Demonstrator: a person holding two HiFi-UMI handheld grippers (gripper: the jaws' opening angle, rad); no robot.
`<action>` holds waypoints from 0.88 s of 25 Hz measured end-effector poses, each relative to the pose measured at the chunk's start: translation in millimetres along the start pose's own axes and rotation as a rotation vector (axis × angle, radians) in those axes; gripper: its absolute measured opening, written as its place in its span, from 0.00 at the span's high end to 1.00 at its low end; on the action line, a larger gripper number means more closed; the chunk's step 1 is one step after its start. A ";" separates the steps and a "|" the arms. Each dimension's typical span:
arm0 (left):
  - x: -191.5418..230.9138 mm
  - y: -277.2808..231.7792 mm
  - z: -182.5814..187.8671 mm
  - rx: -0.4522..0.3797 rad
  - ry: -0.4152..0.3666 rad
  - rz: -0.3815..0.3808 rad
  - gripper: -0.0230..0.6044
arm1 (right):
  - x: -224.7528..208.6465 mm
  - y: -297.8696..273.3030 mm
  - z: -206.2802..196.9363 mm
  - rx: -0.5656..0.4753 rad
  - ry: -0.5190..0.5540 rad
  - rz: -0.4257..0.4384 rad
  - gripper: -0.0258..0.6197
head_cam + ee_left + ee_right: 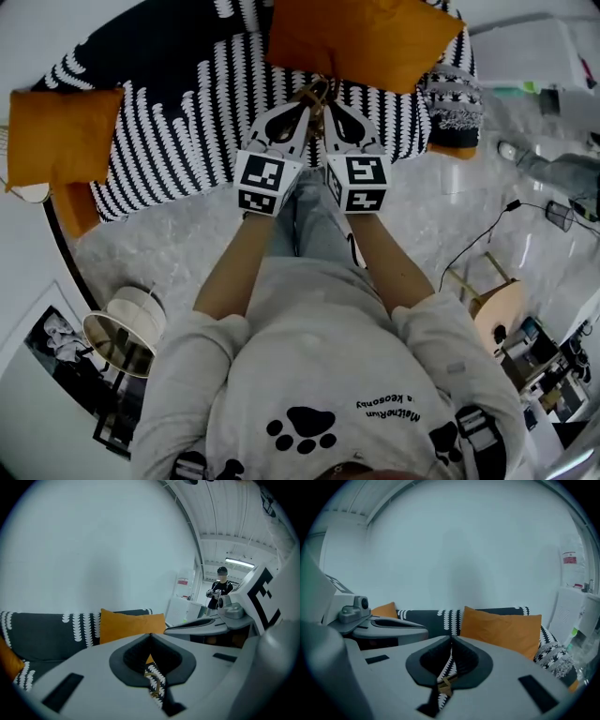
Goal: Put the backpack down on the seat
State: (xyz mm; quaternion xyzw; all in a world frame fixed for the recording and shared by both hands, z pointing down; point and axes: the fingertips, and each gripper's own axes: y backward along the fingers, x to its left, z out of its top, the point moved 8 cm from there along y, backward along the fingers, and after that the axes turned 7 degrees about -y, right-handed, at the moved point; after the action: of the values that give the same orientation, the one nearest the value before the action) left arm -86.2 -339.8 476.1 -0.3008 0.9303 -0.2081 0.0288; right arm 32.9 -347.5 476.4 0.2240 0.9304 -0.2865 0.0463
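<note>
**Tan strap just off the tips, both grippers closed**

My grey sweatshirt (309, 366) fills the bottom centre of the head view, with the two grippers side by side mid-frame above it. Left gripper (150, 637): pads pressed together, nothing between them. Right gripper (451, 639): same, pads meeting, empty. Through the gap behind each pad pair I see the tan backpack strap (315, 94) and its ring (154, 680). In the head view they sit just past my tips, upper centre, over the black-and-white seat (187, 141). I can't separate the backpack body from the seat pattern. Behind: an orange cushion (361, 37) top centre, a second cushion (64, 136) at the left edge, and a grey patterned cushion (455, 98) upper right. A person (220, 590) stands far back, right of the left gripper view.
</note>
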 end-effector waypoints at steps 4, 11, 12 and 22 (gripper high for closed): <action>-2.6 16.5 16.9 -0.029 0.009 0.015 0.93 | 10.7 19.5 14.5 -0.022 0.020 0.027 0.91; -15.0 52.9 55.0 -0.096 0.006 0.039 0.93 | 31.5 59.8 42.7 -0.081 0.029 0.059 0.91; -17.1 59.1 60.1 -0.109 0.000 0.040 0.93 | 35.9 66.3 46.2 -0.093 0.031 0.064 0.91; -41.5 114.6 110.9 -0.229 -0.051 0.060 0.93 | 65.8 127.7 89.1 -0.238 0.057 0.091 0.91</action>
State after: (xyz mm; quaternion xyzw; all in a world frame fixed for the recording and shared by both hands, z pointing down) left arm -95.2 -273.1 325.7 -0.2792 0.9555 -0.0920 0.0242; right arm 26.9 -277.2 322.7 0.2668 0.9476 -0.1652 0.0591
